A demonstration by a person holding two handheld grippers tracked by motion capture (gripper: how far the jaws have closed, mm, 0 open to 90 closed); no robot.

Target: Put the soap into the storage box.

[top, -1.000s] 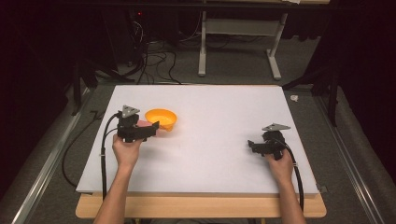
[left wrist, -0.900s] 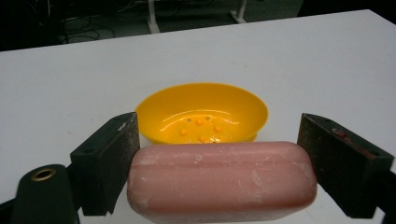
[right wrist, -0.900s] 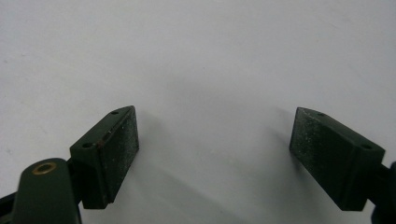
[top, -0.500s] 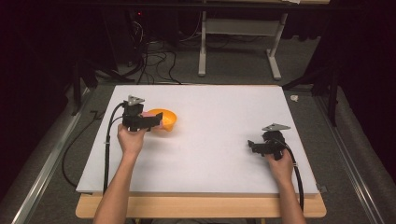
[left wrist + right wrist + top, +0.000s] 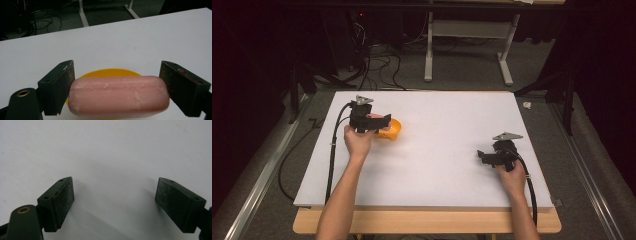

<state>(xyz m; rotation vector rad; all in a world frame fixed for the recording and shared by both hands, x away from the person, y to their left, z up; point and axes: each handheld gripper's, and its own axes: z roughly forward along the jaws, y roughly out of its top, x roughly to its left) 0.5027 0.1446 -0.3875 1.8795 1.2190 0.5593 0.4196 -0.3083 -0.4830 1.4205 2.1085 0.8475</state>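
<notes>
A pink bar of soap (image 5: 117, 96) sits lengthwise between the jaws of my left gripper (image 5: 117, 86), which is shut on it. Just beneath and beyond the soap is an orange bowl (image 5: 110, 72). In the high view my left gripper (image 5: 383, 120) hangs over the left side of the bowl (image 5: 395, 131) at the table's far left, and a sliver of the soap (image 5: 374, 117) shows. Near the right front of the table, my right gripper (image 5: 482, 156) points left. In its own view my right gripper (image 5: 115, 200) is open with nothing between its jaws.
The white table top (image 5: 447, 135) has a wooden front edge (image 5: 427, 221). Cables trail from both grippers off the table's sides. Beyond the far edge stand a white table frame (image 5: 467, 30) and a tangle of floor cables (image 5: 372, 60).
My left gripper has carried the soap away from the person and slightly right, until it is over the orange bowl. The right gripper has stayed put.
</notes>
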